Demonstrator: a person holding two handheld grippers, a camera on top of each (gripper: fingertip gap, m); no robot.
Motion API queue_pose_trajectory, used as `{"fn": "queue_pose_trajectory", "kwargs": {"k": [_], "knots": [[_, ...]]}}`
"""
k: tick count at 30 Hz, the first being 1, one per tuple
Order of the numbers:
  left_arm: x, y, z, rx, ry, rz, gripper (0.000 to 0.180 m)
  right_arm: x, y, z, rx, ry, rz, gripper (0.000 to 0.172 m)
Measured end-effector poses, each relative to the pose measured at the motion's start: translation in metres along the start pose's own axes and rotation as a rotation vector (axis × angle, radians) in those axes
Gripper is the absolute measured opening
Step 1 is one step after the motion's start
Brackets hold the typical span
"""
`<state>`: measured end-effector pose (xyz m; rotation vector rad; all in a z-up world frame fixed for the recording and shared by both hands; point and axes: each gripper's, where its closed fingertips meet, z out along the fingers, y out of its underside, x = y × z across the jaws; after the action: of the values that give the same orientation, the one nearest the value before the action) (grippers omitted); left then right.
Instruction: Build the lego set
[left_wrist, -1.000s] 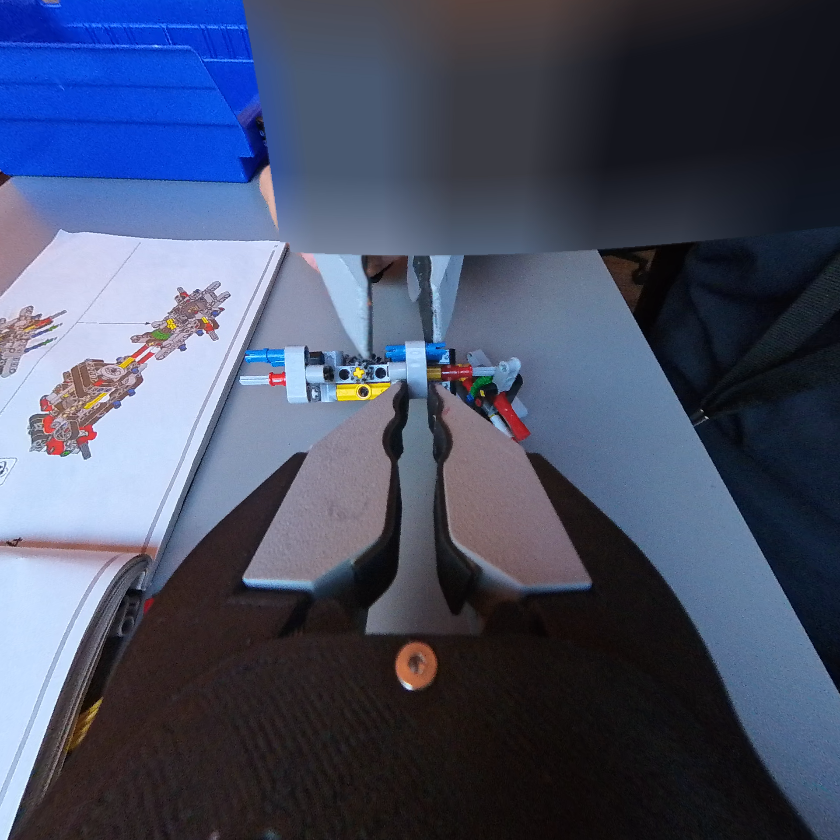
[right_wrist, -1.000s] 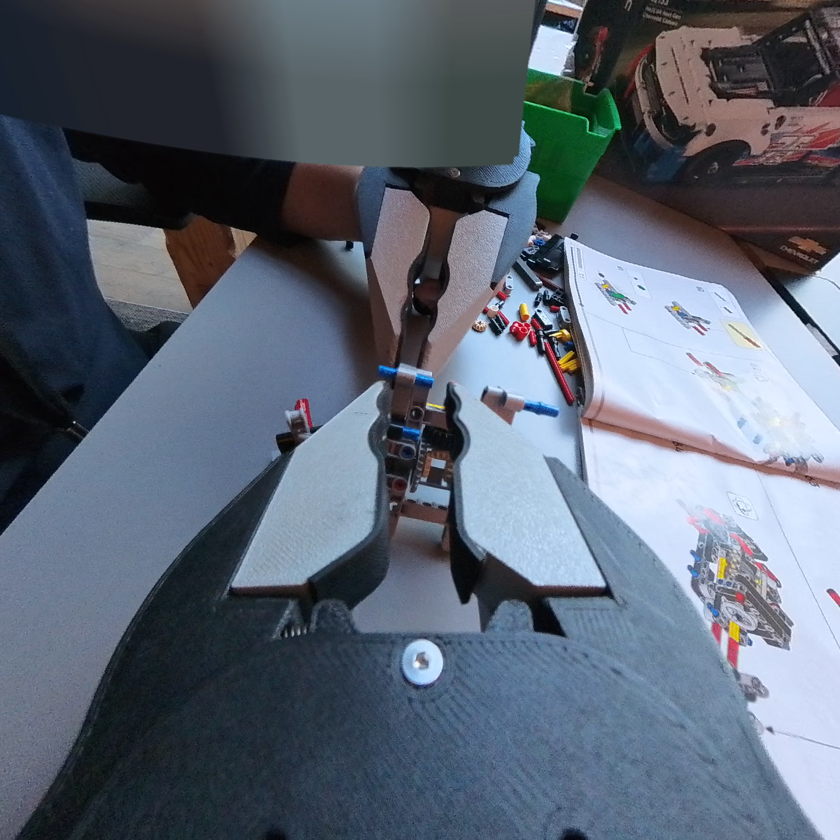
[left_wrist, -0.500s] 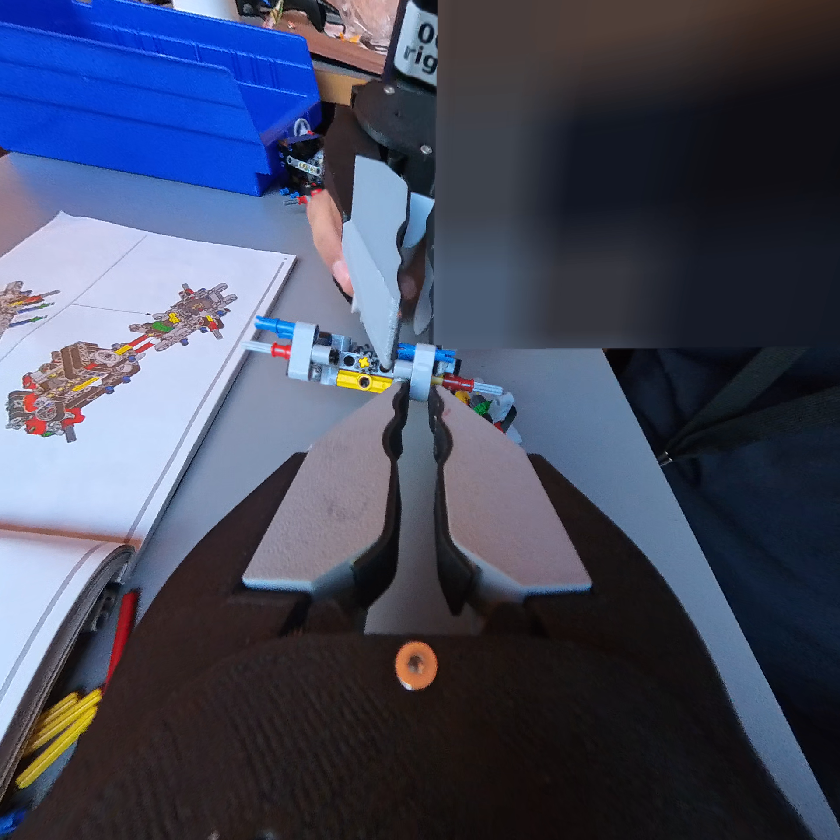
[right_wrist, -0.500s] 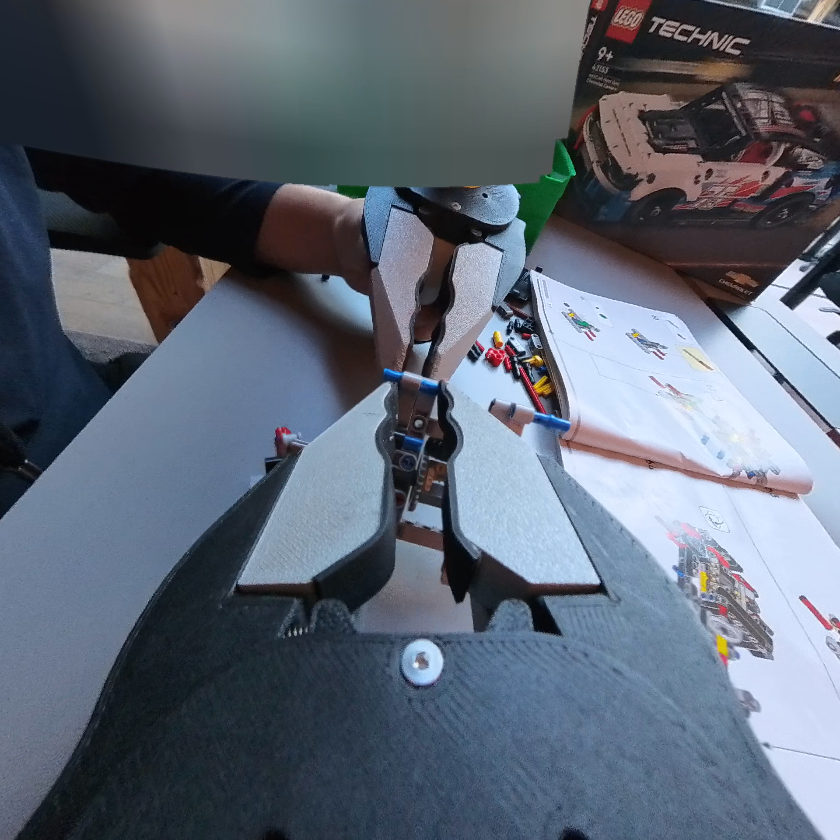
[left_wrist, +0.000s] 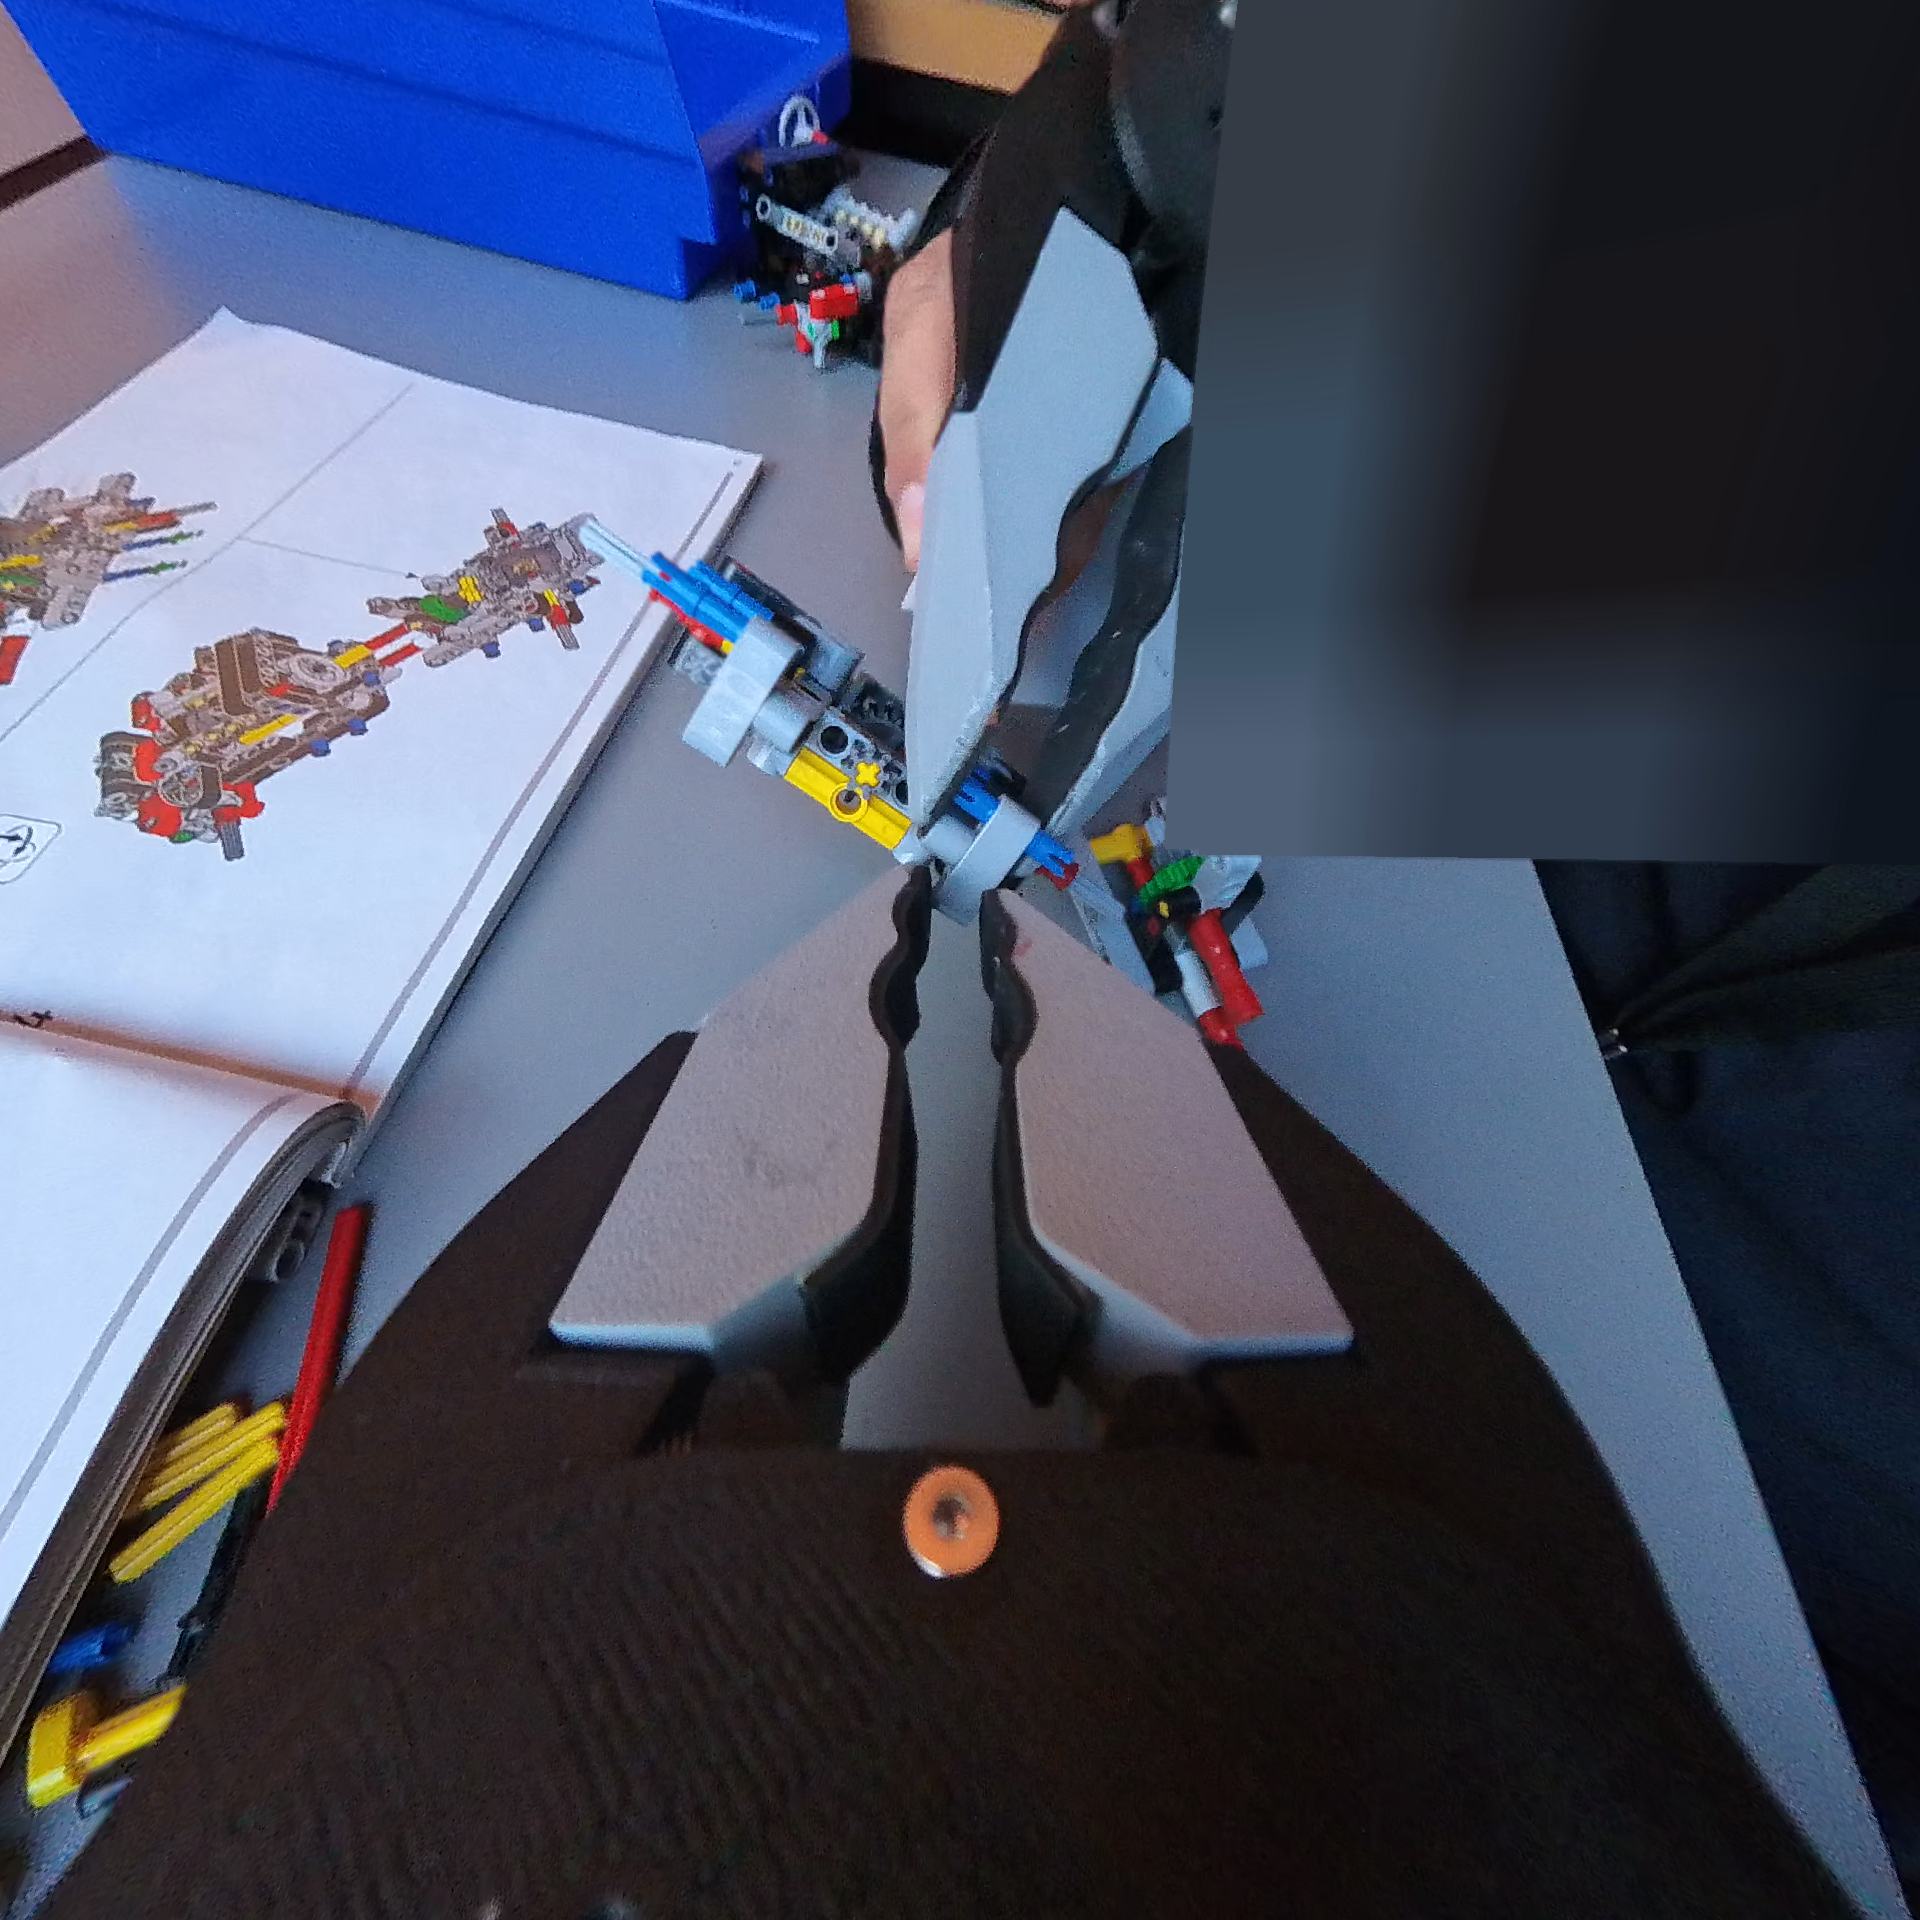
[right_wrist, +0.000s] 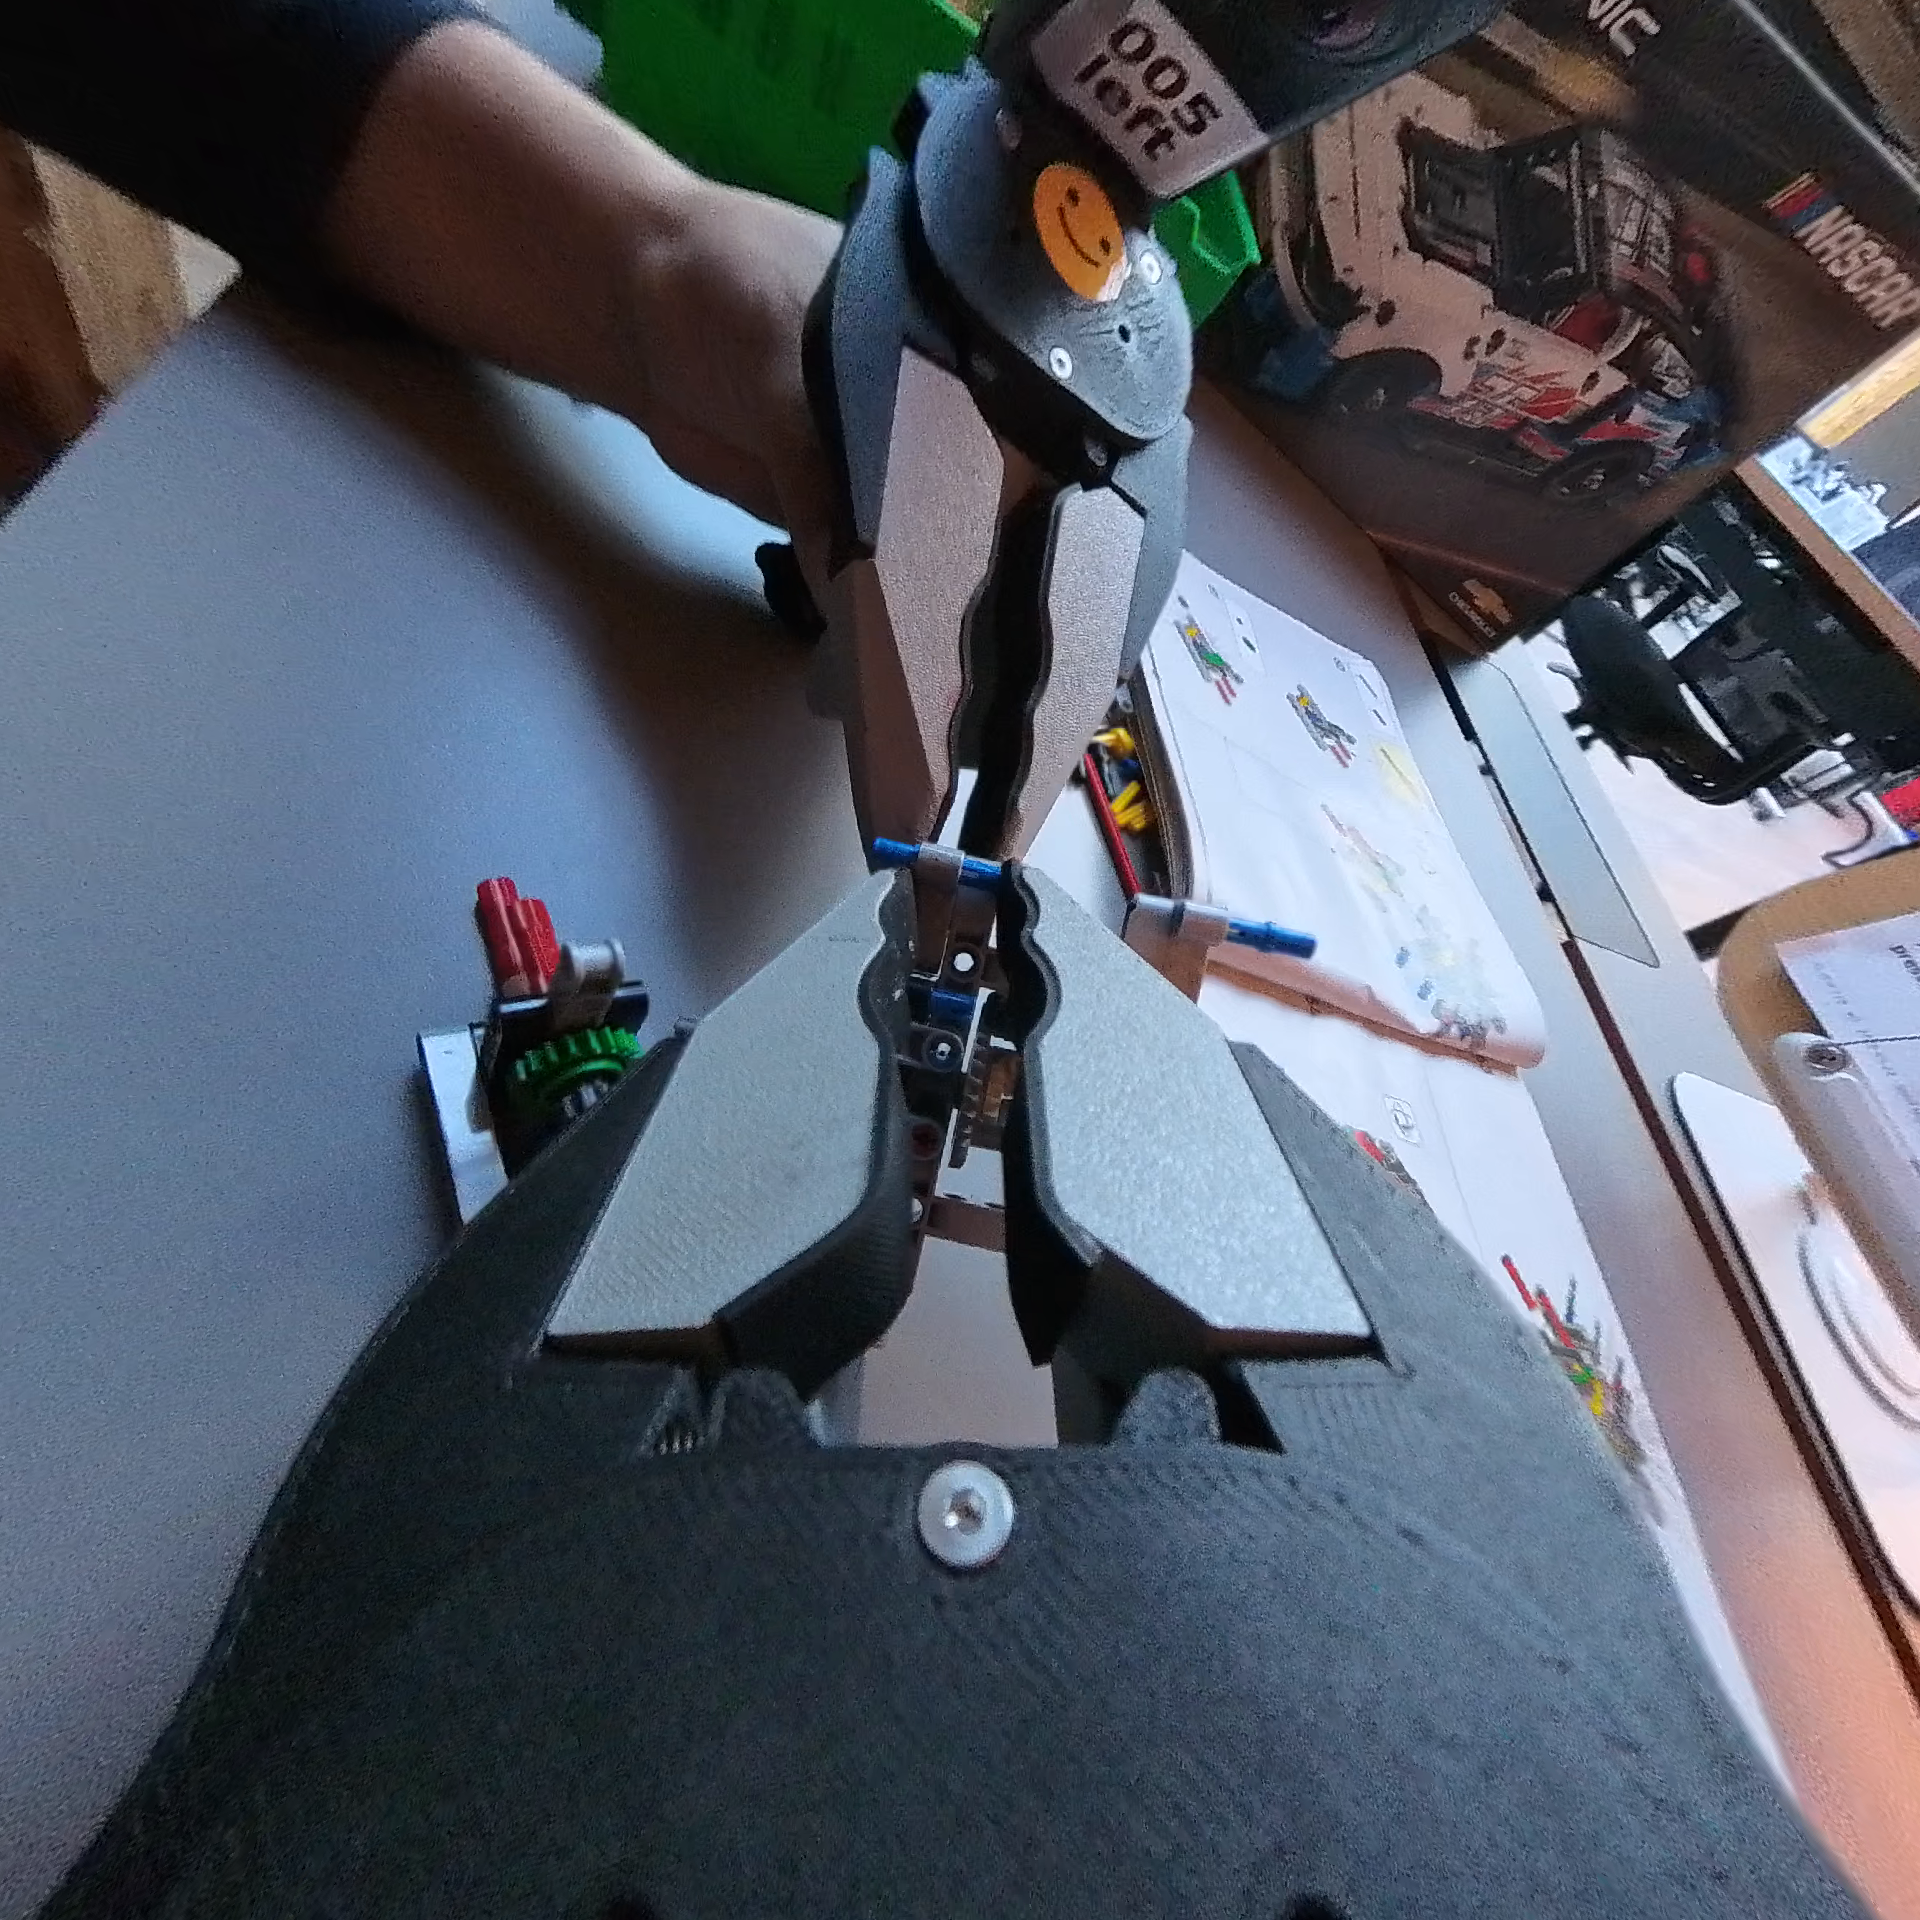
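Left wrist view: left gripper (left_wrist: 951, 902) pinches the grey end ring of a brick assembly (left_wrist: 831, 748), fingertips nearly together on it. The assembly is off the table (left_wrist: 582, 935), tilted, its blue pins (left_wrist: 696, 592) pointing up-left over the edge of the open manual (left_wrist: 312, 644). Right gripper (left_wrist: 997, 790) comes down from above, its grey fingers clamped on the assembly's middle just beside the ring. A hand (left_wrist: 914, 395) shows behind it. A small loose build (left_wrist: 1195, 925) with red, green and yellow parts lies on the table just right of the left fingertips. Blue bin (left_wrist: 468, 114) at the back, yellow and red rods (left_wrist: 239, 1434) beside the manual.

Right wrist view: right gripper (right_wrist: 961, 914) has the assembly (right_wrist: 951, 997) between its pads, both pressing. Left gripper (right_wrist: 961, 842) meets it from the far side. Gear build (right_wrist: 551, 1029) on the table at left, box (right_wrist: 1558, 312) at the back.
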<state>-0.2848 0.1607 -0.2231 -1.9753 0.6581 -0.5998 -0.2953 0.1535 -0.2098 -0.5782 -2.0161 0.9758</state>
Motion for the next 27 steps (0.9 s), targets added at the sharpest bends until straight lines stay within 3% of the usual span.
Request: {"fn": "queue_pose_trajectory", "kwargs": {"k": [4,8,15,27], "knots": [[-0.005,0.001,-0.001,0.011,-0.023,-0.028,0.004,0.003,0.003,0.003,-0.032,0.042,-0.008,0.013],[-0.012,-0.003,-0.006,0.039,-0.064,-0.009,0.004,0.015,0.004,0.005,0.02,0.008,0.212,0.014],[-0.008,-0.003,-0.003,0.037,-0.056,0.016,0.004,0.013,0.006,0.002,-0.014,0.076,0.068,0.017],[0.003,0.0,-0.001,0.021,0.021,0.065,0.004,0.001,0.0,-0.004,0.119,-0.113,0.134,0.013]]}}
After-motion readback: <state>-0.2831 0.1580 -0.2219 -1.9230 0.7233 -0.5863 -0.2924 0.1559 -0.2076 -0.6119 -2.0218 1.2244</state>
